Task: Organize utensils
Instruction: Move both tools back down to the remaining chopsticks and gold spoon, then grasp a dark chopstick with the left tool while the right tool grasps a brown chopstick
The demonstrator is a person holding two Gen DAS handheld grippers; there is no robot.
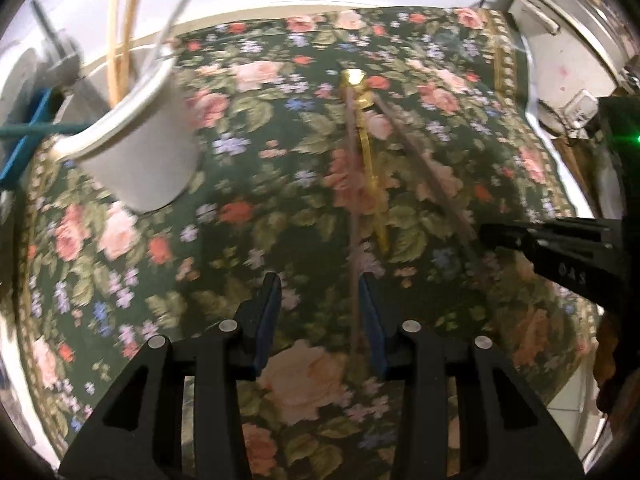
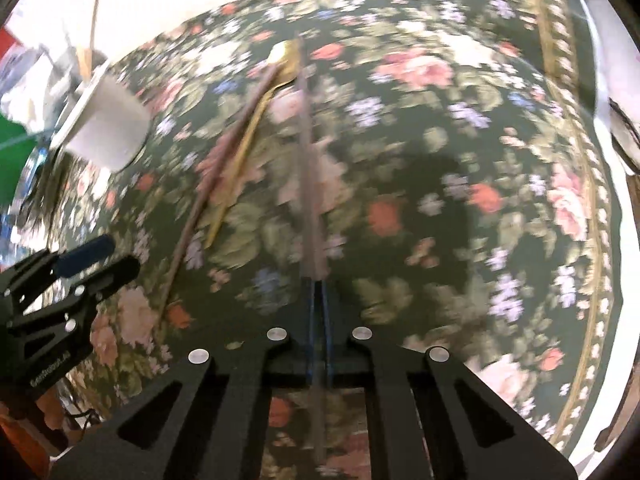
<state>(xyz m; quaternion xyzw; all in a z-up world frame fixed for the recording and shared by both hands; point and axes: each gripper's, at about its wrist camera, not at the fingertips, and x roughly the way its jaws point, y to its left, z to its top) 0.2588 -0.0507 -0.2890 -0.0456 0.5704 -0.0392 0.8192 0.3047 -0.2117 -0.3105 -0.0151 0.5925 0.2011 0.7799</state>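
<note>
right claw (image 2: 319, 292) is pinching one chopstick (image 2: 308, 152) off the desk (image 2: 440, 200), left claw (image 1: 319, 300) is gaping over another, each probably heading next to the cup (image 1: 148, 152).

Utensils on floral cloth

Gold spoon (image 2: 256, 120) flat between two brown chopsticks (image 2: 208, 184) (image 2: 310, 168); white holder cup (image 2: 106, 130) upright, far left.

Cup (image 1: 140, 152) left on tablecloth (image 1: 248, 264); spoon (image 1: 370, 160) lying between two chopsticks (image 1: 352, 200) right of it.
</note>
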